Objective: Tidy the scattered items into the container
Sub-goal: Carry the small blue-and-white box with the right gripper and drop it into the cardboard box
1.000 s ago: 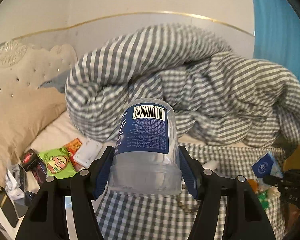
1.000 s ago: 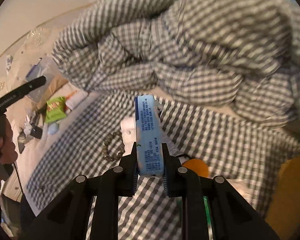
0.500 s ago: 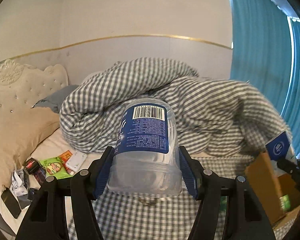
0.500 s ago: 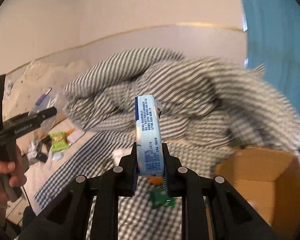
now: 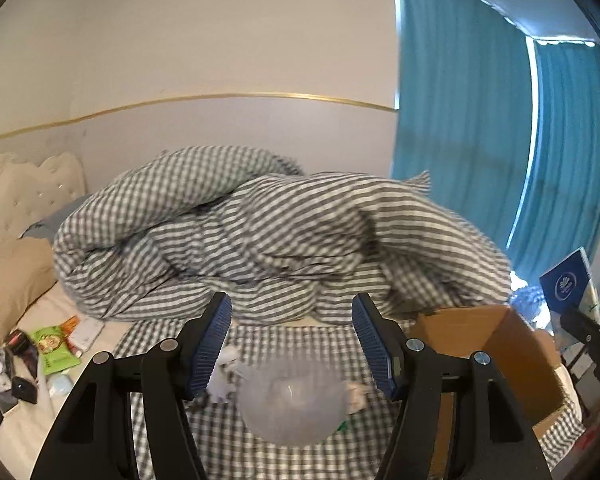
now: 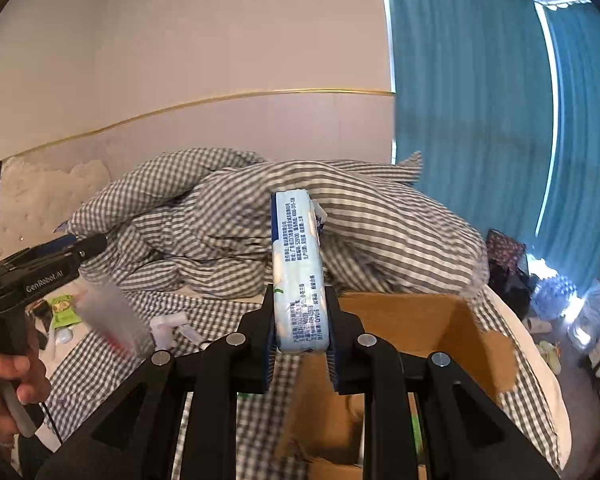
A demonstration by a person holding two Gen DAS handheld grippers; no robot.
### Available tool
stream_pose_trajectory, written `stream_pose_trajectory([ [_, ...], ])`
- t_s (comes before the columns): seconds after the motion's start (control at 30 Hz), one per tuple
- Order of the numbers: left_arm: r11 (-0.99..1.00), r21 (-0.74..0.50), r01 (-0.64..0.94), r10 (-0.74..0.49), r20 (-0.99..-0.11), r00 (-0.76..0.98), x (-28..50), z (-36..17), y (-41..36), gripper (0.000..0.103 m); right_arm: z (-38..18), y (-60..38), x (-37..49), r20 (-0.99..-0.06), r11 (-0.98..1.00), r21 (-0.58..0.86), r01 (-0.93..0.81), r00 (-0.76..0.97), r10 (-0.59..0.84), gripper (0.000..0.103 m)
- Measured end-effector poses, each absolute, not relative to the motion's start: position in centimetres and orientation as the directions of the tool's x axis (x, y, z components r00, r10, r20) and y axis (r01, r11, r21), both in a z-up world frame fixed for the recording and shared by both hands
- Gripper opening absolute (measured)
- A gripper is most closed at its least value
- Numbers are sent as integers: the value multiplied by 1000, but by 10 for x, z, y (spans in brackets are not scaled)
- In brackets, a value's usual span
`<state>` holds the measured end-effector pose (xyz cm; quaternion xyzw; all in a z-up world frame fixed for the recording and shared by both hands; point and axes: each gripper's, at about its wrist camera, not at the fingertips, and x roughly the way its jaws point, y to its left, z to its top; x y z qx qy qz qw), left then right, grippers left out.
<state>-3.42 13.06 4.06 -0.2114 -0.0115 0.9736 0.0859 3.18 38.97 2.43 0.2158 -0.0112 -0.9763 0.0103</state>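
Observation:
My left gripper (image 5: 292, 344) is open and empty. The clear plastic bottle (image 5: 292, 408) is a blur just below its fingers, falling toward the checked sheet; it also shows blurred in the right wrist view (image 6: 112, 312). My right gripper (image 6: 298, 334) is shut on a white and blue tissue pack (image 6: 298, 268), held upright over the open cardboard box (image 6: 412, 328). The box also shows at the right of the left wrist view (image 5: 496, 344), with the tissue pack (image 5: 568, 280) above it.
A bundled grey checked duvet (image 5: 260, 232) fills the back of the bed. Snack packets (image 5: 54, 350) and small items lie at the left by the pillow (image 5: 12, 280). White scraps (image 6: 168, 324) lie on the sheet. Blue curtains (image 5: 480, 140) hang at right.
My left gripper has opened and let go of the bottle, which is dropping. Both grippers have risen and swung right; the right one now holds the tissue pack over the box.

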Motion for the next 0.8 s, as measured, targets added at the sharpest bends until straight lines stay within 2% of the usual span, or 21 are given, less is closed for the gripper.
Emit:
stream_pose_trajectory([
  [0.1,-979,-57,-195,201,-410,-890,-32,44,150,64,21,408,38,-430,-999,36,-13,-903,-4,20],
  [0.13,-978,-56,-202,207,-416,-886,-32,43,155,55,19,414,40,-434,-999,37,-20,-901,2,20],
  [0.2,-976,-67,-206,215,-433,-875,-35,40,161,49,14,425,42,-446,-999,39,-34,-895,14,20],
  [0.27,-973,-85,-213,228,-454,-861,-39,35,165,49,8,434,41,-456,-998,51,-47,-890,19,20],
  [0.53,-979,-14,-201,182,-488,-853,-51,13,178,50,-24,464,25,-528,-994,75,-78,-849,27,20],
  [0.57,-980,-6,-199,175,-499,-849,-54,7,178,50,-29,467,22,-538,-993,75,-86,-842,33,23],
  [0.6,-981,2,-196,168,-510,-843,-55,0,179,52,-33,468,19,-544,-993,73,-95,-838,40,27],
  [0.63,-982,7,-189,158,-524,-837,-57,-9,178,55,-38,469,17,-549,-992,69,-103,-834,49,40],
  [0.67,-984,11,-179,145,-539,-830,-58,-19,176,57,-42,468,15,-554,-991,60,-116,-830,64,63],
  [0.73,-987,10,-158,124,-568,-814,-61,-37,170,62,-46,468,13,-548,-989,22,-148,-829,112,91],
  [0.8,-989,3,-145,114,-599,-792,-64,-56,165,63,-45,468,14,-529,-986,-2,-164,-837,141,92],
])
